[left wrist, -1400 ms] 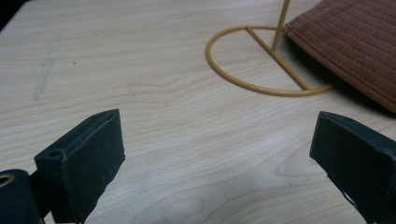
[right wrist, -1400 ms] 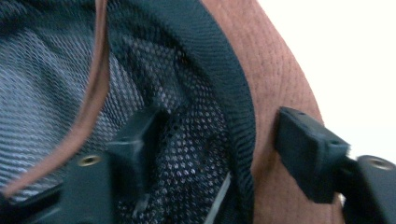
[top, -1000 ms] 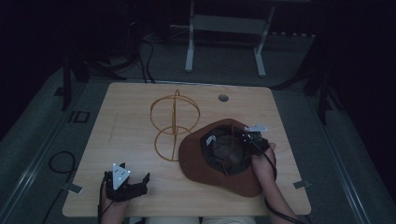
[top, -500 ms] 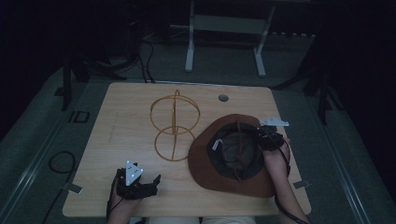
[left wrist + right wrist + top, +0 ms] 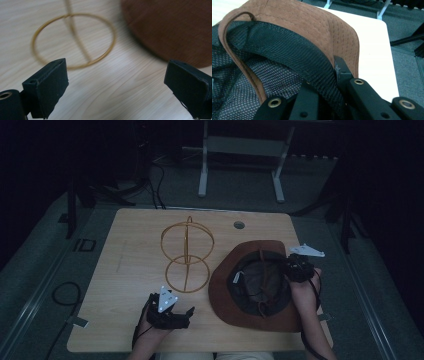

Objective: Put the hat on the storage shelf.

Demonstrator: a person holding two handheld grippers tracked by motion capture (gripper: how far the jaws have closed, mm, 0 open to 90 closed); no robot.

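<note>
At the near edge of the table (image 5: 125, 320) the left gripper (image 5: 176, 316) is low over the wood, its jaws spread wide and nothing between them. In the left gripper view the bare table lies between the two black pads (image 5: 48, 86), and a little further stands the round base of the wire stand (image 5: 186, 255), with the brown brim just to its right. The picture there is blurred, so the wire is soft at its edges.

On the right side lies the brown hat (image 5: 257, 287), upside down, its dark lining facing up. It is just beside the base ring of the wire stand; I cannot tell if they touch. The right gripper (image 5: 295, 270) is clamped on the hat's far right rim. In the right gripper view one jaw is inside, against the black mesh band, and the other outside on the suede, so the rim is pinched between them. The tips of the jaws are hidden by the fabric. A thin brown cord (image 5: 242, 62) runs across the lining.

Further back, a small round grommet (image 5: 239, 225) is set in the table top. Behind the table a grey metal frame (image 5: 240, 160) stands on the floor, and the room is too dark to see more.
</note>
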